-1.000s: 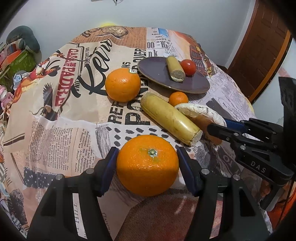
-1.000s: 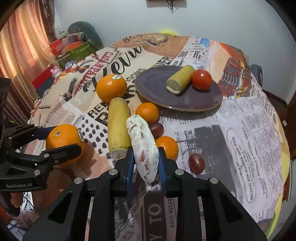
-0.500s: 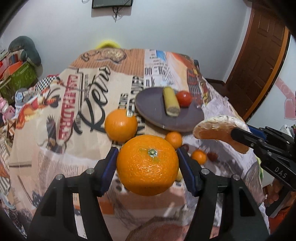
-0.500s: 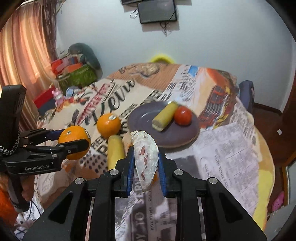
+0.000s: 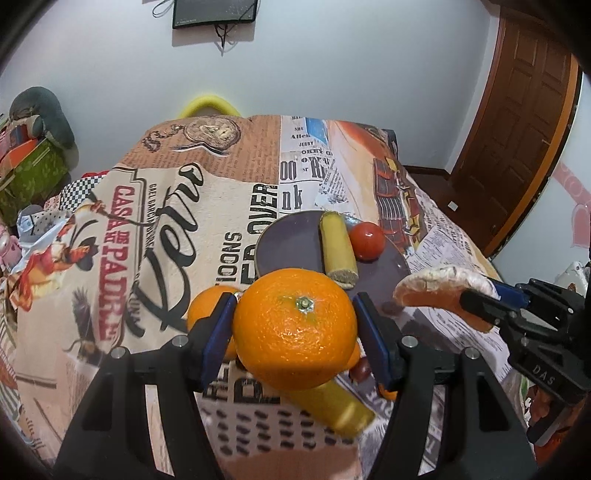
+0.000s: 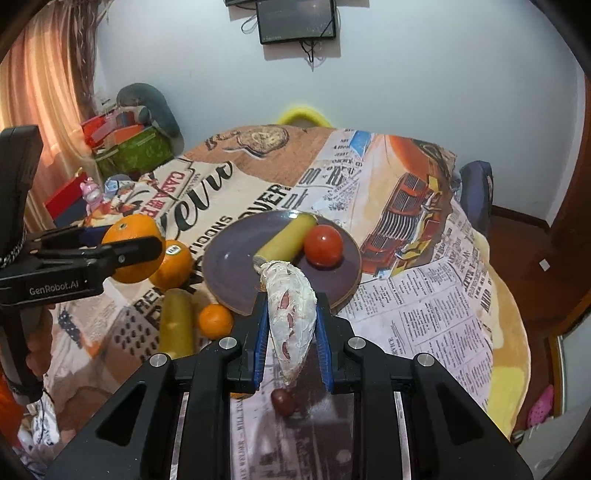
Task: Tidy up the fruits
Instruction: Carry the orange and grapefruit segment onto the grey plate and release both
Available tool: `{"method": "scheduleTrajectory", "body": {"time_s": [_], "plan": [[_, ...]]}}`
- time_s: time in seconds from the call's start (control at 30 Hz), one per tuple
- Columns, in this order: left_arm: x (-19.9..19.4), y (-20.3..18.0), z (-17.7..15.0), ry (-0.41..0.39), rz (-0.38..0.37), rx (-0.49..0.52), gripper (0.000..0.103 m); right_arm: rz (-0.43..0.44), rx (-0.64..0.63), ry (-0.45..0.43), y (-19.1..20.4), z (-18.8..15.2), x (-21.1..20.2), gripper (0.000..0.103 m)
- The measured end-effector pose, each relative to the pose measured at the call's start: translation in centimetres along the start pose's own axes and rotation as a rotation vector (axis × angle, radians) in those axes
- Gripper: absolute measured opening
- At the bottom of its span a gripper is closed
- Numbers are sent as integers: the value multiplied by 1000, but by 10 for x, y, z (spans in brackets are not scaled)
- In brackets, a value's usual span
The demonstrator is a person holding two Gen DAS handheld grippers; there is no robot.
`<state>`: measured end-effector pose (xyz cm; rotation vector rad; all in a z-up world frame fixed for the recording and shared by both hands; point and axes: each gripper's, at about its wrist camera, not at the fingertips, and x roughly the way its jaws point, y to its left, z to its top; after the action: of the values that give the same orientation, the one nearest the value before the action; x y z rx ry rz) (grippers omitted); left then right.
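Observation:
My left gripper [image 5: 295,332] is shut on a large orange [image 5: 294,328] and holds it in the air above the table; it also shows in the right wrist view [image 6: 131,253]. My right gripper [image 6: 290,326] is shut on a white-crusted orange fruit piece [image 6: 291,314], held in the air near the front rim of the purple plate [image 6: 229,266]. The plate holds a yellow cylinder fruit [image 6: 288,236] and a red tomato [image 6: 323,245]. On the cloth lie a second orange [image 6: 173,264], a long yellow cylinder fruit [image 6: 176,323], a small tangerine [image 6: 215,321] and a dark plum [image 6: 282,401].
The table is covered with a newspaper-print cloth [image 6: 424,314] that falls off at the right edge. Boxes and toys [image 6: 122,147] are piled at the far left by a curtain. A wooden door [image 5: 517,122] stands at the right. A screen [image 6: 295,20] hangs on the far wall.
Both grippers have lifted off the table with their fruit and moved forward toward the plate. The orange and the white-crusted piece stayed gripped throughout.

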<state>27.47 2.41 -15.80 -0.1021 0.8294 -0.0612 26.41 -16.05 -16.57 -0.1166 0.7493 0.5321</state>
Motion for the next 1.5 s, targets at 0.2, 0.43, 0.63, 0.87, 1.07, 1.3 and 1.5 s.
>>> {"method": "scheduleTrajectory", "body": {"time_s": [0.2, 0.43, 0.63, 0.87, 1.07, 1.3, 1.5], "plan": [[36, -1, 10, 45, 9, 4, 64, 32, -7, 43, -5, 2, 27, 21], [69, -2, 17, 74, 19, -4, 64, 75, -2, 64, -11, 0, 46, 21], [88, -4, 18, 101, 32, -4, 64, 56, -4, 81, -24, 7, 58, 24], [98, -8, 20, 117, 34, 3, 64, 17, 21, 116, -43, 13, 77, 29], [101, -8, 20, 124, 32, 4, 64, -33, 11, 131, -46, 12, 86, 32], [91, -8, 21, 118, 20, 1, 65, -72, -47, 109, -34, 10, 76, 35], [57, -10, 25, 68, 6, 7, 70, -62, -31, 69, -26, 14, 54, 43]]}}
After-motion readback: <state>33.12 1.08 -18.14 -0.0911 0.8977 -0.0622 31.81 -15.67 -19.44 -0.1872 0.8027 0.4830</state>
